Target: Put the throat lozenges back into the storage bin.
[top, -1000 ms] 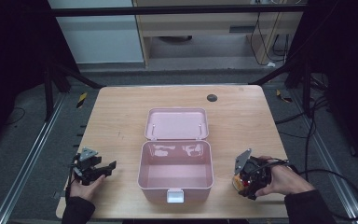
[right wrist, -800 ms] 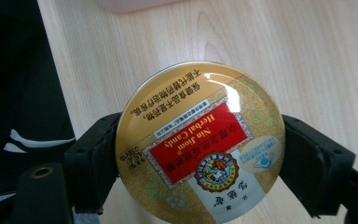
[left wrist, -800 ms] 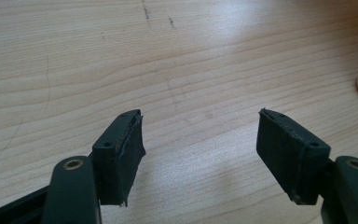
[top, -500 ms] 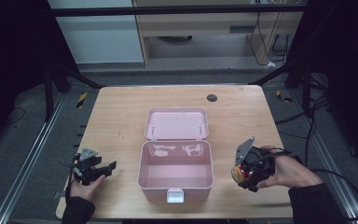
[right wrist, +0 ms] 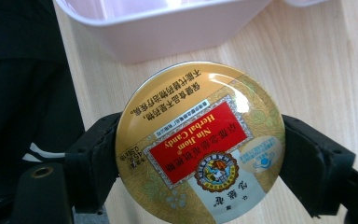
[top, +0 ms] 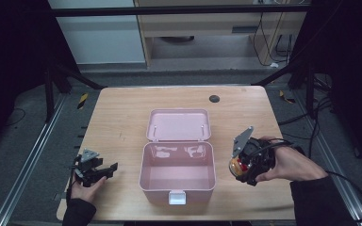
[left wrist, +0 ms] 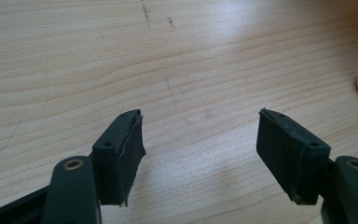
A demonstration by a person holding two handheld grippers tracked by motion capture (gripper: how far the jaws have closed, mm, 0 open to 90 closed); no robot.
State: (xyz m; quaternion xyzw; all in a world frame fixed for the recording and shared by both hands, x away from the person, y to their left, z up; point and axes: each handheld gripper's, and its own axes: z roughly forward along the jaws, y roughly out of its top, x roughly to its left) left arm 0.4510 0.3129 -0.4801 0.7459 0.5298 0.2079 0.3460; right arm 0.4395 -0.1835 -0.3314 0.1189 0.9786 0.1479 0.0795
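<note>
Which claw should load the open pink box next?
Right, probably: the right claw already clamps the candy tin beside the pink box. The left claw is open on bare table.

Your left hand [top: 86, 189] sits low at the near left of the table and holds the left gripper [top: 104, 169], which points to the right along the tabletop. Its two black jaws stand wide apart — nothing is between them. Your right hand [top: 287, 164] comes in from the right with a dark sleeve. It holds the right gripper [top: 236, 166] tipped over, its grey plate facing up and left. Its jaws press on both sides of a round gold candy tin [right wrist: 199, 144] — one jaw on each edge.
</note>
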